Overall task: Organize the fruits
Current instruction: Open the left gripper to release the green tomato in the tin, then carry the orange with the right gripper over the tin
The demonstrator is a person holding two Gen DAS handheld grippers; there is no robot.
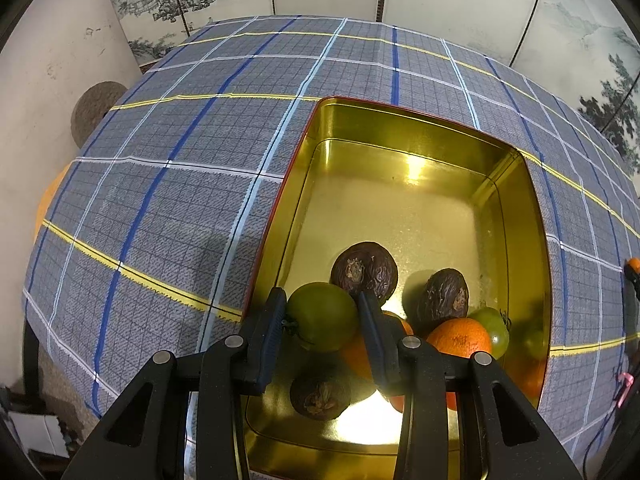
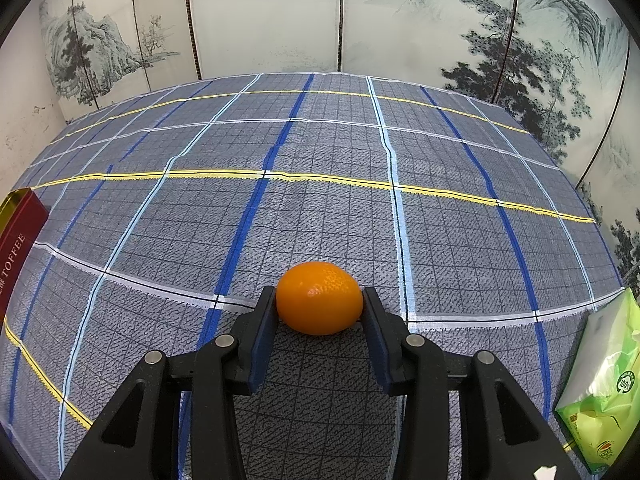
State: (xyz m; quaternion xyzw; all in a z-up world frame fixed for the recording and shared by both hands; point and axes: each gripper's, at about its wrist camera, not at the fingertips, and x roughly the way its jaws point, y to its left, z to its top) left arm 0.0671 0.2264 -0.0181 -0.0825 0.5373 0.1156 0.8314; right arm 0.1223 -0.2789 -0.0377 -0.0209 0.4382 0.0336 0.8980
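The left gripper (image 1: pixel 322 312) has its two blue-padded jaws clamped on a round green fruit (image 1: pixel 322 316), held over the near end of the gold-lined rectangular metal tin (image 1: pixel 404 128). Around it in the tin lie three wrinkled dark brown fruits, one beyond the jaws (image 1: pixel 365 271), one to the right (image 1: pixel 445 295), one below (image 1: pixel 320 396), beside an orange tangerine (image 1: pixel 460 338) and a second green fruit (image 1: pixel 494 330). The right gripper (image 2: pixel 320 304) has its jaws pressed against both sides of a smooth orange citrus fruit (image 2: pixel 319 298) resting on the grey-blue plaid tablecloth (image 2: pixel 320 152). The tin's red side sits far left; a green tissue pack (image 2: pixel 604 392) lies far right.
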